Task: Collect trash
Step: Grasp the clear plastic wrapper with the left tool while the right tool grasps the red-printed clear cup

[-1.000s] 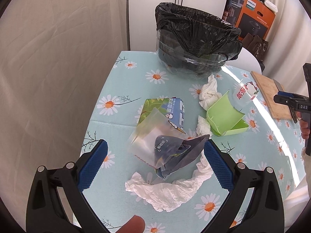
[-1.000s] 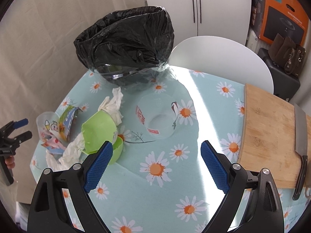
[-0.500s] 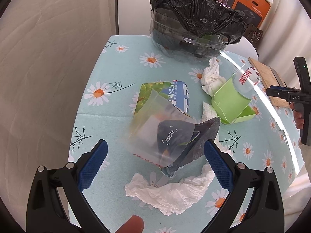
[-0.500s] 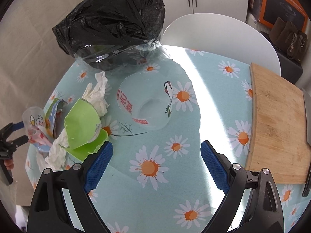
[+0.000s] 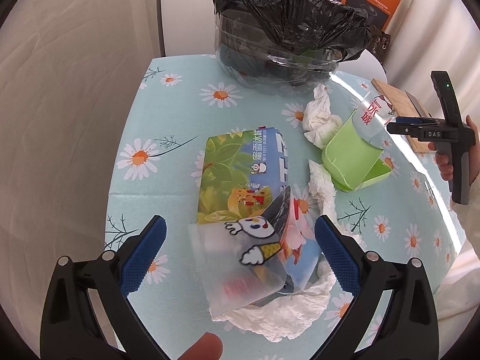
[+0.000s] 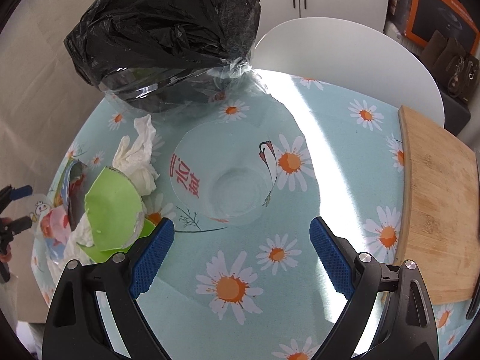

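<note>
Cup (image 5: 249, 267) now sits between the left tool's (image 5: 237, 252) fingers, seemingly untouched.

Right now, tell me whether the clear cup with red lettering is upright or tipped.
Tipped. The clear cup lies on its side on the tablecloth, its open mouth facing the right claw.

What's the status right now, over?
Both grippers open: left gripper straddling frosted cup on tissue, right gripper facing clear cup. Bin beyond. Path unobstructed.
</note>
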`<state>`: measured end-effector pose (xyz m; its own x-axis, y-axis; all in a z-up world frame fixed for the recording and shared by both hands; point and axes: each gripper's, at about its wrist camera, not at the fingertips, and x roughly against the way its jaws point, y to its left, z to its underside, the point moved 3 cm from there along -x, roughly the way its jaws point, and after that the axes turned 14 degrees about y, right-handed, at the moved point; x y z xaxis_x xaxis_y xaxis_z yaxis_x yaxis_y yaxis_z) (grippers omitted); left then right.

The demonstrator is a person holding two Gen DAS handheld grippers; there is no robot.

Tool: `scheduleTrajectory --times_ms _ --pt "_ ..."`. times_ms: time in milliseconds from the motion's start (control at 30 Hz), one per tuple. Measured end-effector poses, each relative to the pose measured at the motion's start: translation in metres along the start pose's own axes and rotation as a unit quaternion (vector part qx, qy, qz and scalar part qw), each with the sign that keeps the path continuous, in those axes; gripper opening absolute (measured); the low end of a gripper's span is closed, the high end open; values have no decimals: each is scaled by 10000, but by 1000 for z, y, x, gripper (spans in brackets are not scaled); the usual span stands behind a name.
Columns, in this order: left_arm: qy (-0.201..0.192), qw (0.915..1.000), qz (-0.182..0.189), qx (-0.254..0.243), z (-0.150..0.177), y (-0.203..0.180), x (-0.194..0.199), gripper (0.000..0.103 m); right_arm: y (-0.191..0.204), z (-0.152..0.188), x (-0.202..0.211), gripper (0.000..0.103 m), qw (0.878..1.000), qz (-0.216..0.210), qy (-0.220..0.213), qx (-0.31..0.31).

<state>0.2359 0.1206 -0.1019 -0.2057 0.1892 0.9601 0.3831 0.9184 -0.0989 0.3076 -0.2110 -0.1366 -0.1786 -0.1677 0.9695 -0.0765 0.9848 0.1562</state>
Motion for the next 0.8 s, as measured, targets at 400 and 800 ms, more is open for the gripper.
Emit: scheduleTrajectory --times_ms 400,800 --pt "178 9996 3 236 11 5 -10 92 4 -19 -16 87 9999 74 -63 -63" --pt "20 9944 -393 981 27 25 1 97 4 -22 -21 87 9998 102 -114 -111"
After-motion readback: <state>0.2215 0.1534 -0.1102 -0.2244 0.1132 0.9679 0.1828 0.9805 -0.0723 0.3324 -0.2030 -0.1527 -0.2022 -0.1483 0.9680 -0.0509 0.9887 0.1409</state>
